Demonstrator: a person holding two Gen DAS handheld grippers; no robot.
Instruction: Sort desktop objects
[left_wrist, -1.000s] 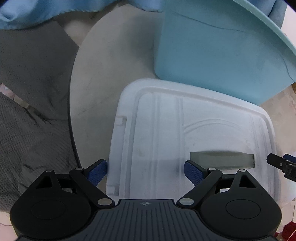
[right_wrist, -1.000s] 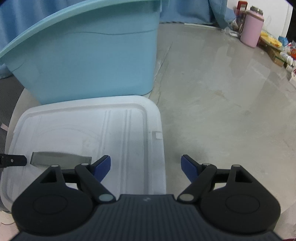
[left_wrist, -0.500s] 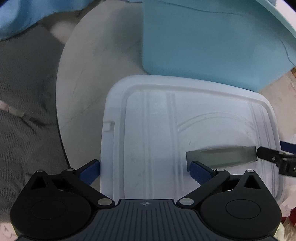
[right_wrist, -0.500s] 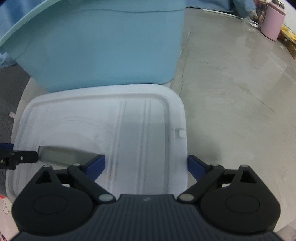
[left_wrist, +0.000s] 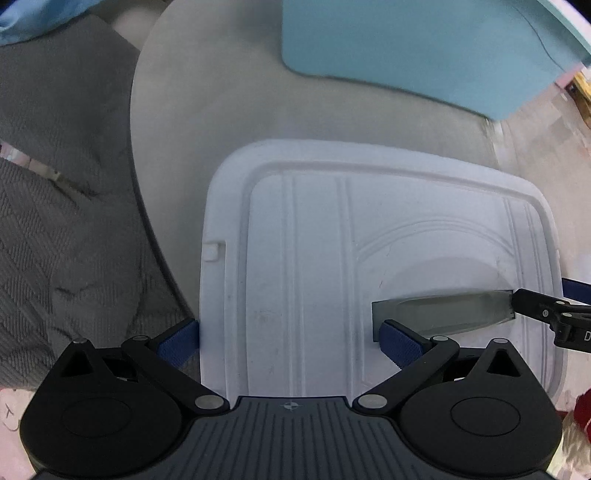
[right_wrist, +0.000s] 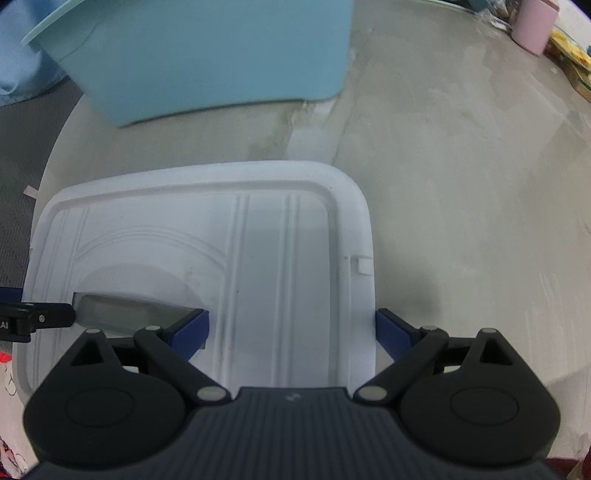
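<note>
Two grippers, left and right, spread wide — each straddling the white lid, gripping nothing

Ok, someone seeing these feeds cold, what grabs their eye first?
The big white lid lying flat on the grey table, with both grippers open over it: the left gripper straddling its left edge, the right gripper its right edge. Behind it stands a light-blue bin, slightly blurred.

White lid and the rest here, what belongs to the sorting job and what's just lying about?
Job:
white lid
blue bin
left gripper
right gripper

Lying about:
pink cup
grey cloth
yellow packets
</note>
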